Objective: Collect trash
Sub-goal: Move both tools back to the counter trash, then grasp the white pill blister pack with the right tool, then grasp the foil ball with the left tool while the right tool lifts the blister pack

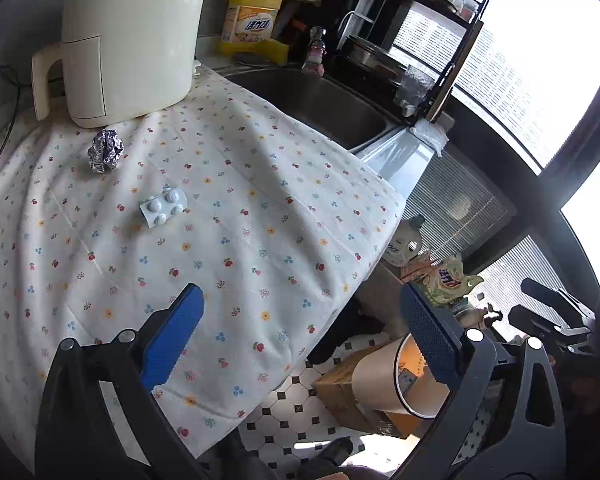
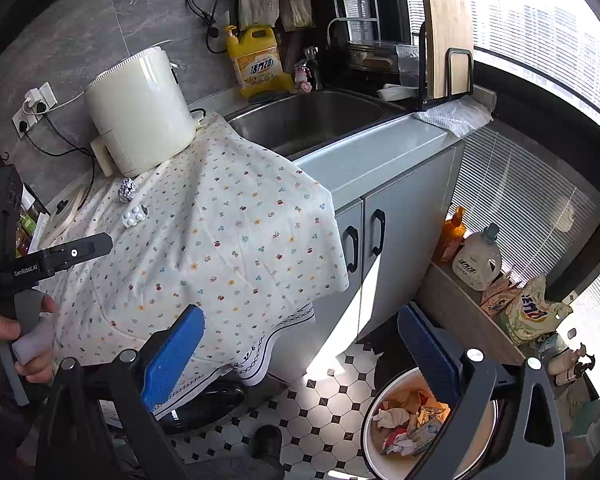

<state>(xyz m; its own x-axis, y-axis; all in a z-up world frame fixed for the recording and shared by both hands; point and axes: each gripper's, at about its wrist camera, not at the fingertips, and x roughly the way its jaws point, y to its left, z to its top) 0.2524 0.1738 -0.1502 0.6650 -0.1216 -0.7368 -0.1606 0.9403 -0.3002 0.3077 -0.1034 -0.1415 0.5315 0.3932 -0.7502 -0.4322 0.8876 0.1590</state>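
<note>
On the floral-print cloth covering the tabletop (image 1: 260,208), a crumpled ball of silver foil (image 1: 105,150) sits just in front of the cream cylindrical appliance (image 1: 128,36), and near it — a little closer to the camera — lies a small white blister pack of pills (image 1: 163,207). The left gripper (image 1: 300,340) hangs over the cloth's front edge with its blue-padded fingers (image 1: 172,344) spread wide and holding nothing. Farther right, the right gripper (image 2: 300,356) is spread and empty too — above the tiled floor, over a round white-rimmed bin (image 2: 370,436) of crumpled paper and wrappers.
</note>
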